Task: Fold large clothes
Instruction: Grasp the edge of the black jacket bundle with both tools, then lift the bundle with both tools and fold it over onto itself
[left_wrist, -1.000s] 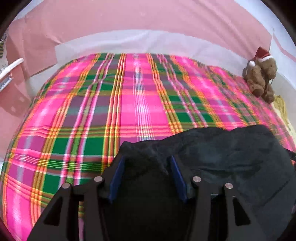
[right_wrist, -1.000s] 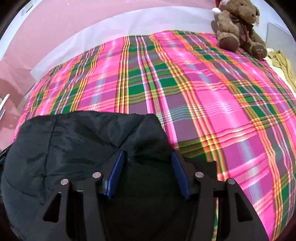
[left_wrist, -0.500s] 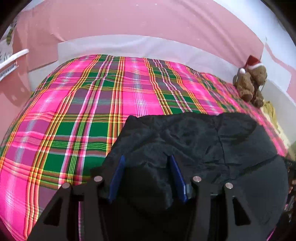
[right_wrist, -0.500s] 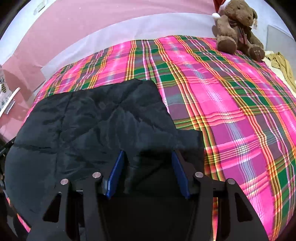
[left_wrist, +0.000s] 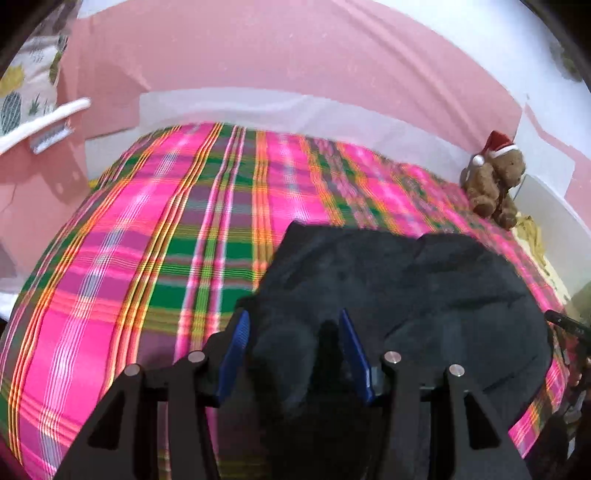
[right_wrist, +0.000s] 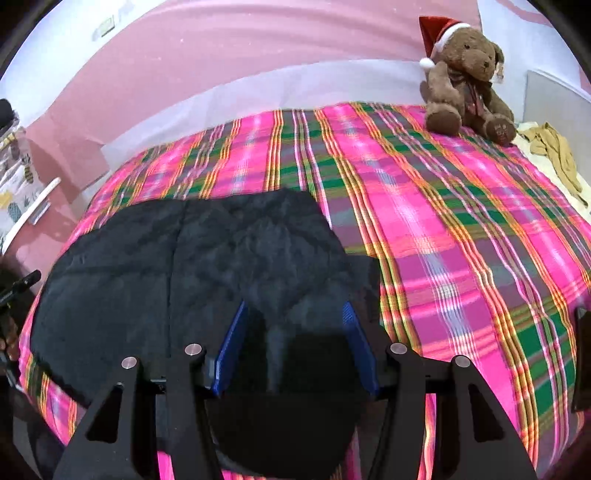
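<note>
- Since a second ago, more of the black garment (left_wrist: 424, 295) lies spread on the plaid bed (left_wrist: 147, 258); both tools have drawn back.
- Left tool (left_wrist: 293, 334) and right tool (right_wrist: 291, 328) each stand part open, clamped on bunched garment.
- Teddy bear (right_wrist: 465, 74) sits at the far corner, a yellow cloth (right_wrist: 554, 155) beside it.

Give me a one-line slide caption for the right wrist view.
Right gripper clamps bunched black padded garment over pink plaid bedspread; Santa-hatted teddy bear sits at far corner.
</note>
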